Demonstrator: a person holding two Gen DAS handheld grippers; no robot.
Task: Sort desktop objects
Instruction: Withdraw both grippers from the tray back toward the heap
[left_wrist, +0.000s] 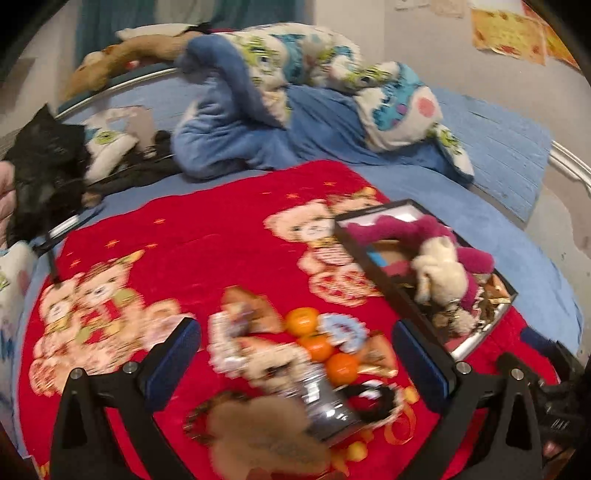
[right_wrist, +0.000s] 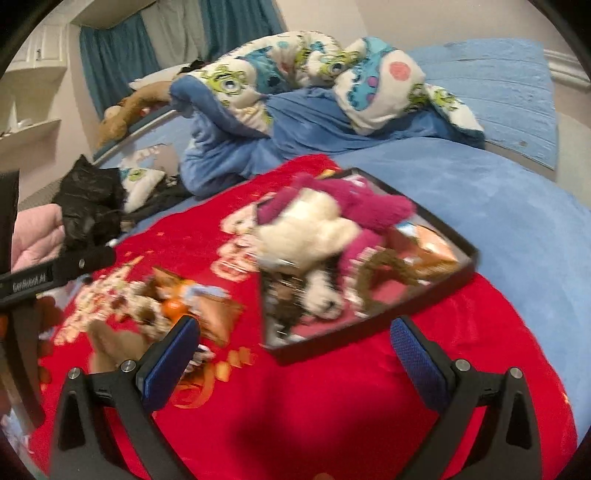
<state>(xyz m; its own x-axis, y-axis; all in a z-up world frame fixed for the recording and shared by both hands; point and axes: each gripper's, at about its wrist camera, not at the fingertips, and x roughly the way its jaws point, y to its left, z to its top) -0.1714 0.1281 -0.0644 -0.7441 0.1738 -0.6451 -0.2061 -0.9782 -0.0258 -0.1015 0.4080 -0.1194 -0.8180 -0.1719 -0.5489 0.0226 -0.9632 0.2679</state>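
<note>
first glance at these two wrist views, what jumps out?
The bright red bear-print blanket spread over the blue bed dominates both views. On it, between the open left gripper fingers, sits a blurred pile with three oranges. To the right, a black-rimmed tray holds a magenta and cream plush toy, ahead of the open right gripper.

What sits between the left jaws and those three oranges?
Nothing visible. The three oranges lie in the open on the red blanket, just ahead of the open left gripper, with snack packets crowding beside them.
</note>
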